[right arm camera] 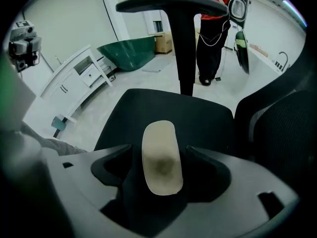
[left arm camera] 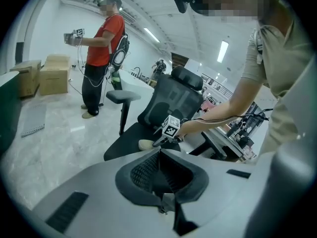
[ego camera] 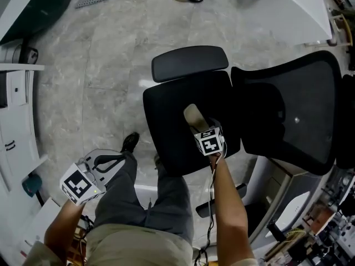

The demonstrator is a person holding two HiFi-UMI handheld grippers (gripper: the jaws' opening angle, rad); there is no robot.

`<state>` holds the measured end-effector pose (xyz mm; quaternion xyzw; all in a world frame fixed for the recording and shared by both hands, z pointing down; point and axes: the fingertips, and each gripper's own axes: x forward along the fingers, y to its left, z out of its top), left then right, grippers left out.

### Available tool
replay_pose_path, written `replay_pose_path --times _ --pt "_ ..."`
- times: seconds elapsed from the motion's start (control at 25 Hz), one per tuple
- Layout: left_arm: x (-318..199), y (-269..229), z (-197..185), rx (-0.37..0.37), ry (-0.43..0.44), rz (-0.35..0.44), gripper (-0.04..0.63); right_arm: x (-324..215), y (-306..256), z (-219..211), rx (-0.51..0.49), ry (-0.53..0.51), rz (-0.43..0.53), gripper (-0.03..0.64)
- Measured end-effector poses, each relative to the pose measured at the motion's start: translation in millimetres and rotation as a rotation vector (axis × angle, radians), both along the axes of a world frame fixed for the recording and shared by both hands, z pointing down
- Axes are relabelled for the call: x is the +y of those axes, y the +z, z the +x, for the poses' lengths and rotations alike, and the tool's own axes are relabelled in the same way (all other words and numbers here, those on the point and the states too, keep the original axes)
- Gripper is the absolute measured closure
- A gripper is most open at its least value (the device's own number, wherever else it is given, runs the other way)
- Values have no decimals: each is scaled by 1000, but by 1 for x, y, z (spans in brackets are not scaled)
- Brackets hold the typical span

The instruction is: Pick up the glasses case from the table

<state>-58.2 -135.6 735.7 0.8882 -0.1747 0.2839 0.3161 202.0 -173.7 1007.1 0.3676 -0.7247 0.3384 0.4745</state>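
Case location: we saw the glasses case (ego camera: 194, 115), a beige oval, lying flat on the black chair seat (ego camera: 166, 101) and not on any counter.
Right hand: our right hand-held gripper (ego camera: 198, 126) pointed steeply down over the seat, its jaws spread wide, one on each long side of the case. We could see dark seat between each jaw and the case, so nothing was gripped.
Direction: in the right gripper view the case (right arm camera: 161, 157) sat straight ahead of that gripper and centred in the gap.
Long axis: it ran away from the camera, along the jaws and across their closing line, so we judged they would close on its narrow width.
Left hand: our left hand-held gripper (ego camera: 108, 161) hung low by the left leg, well apart from the chair, with its jaws together on nothing.
Nearer hand: clearly the right.
Next move, as we judged: lower a little further, then squeeze the two long sides.
Risk: the rounded shell could slip out of a shallow grip.
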Motion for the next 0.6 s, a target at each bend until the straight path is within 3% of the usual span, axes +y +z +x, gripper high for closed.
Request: replay_pose_path --times 0.36,0.6 --pt "14 30 -17 -28 -50 -66 577 6 49 -1 88 -78 -21 298" --pt "24 44 -17 -30 -60 -89 578 7 66 -14 69 -122 -12 288"
